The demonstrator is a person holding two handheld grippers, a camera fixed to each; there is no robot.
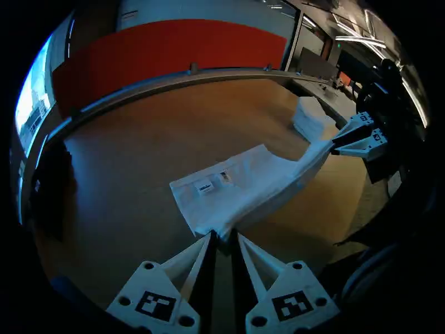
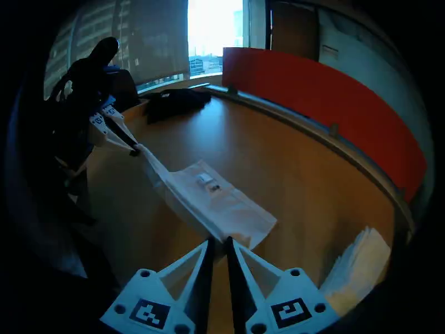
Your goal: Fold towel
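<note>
While the white towel (image 1: 245, 186) was stretched over the wooden table (image 1: 139, 156), one end was clenched by the left gripper (image 1: 222, 240), the other by the right gripper (image 2: 218, 242).

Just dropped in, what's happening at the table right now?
A person is working a white towel with two handheld grippers. The left gripper is shut on one end and the right gripper on the opposite end. Both ends are raised while the middle appears to rest on the wooden table. A stack of folded towels sits nearby.
</note>
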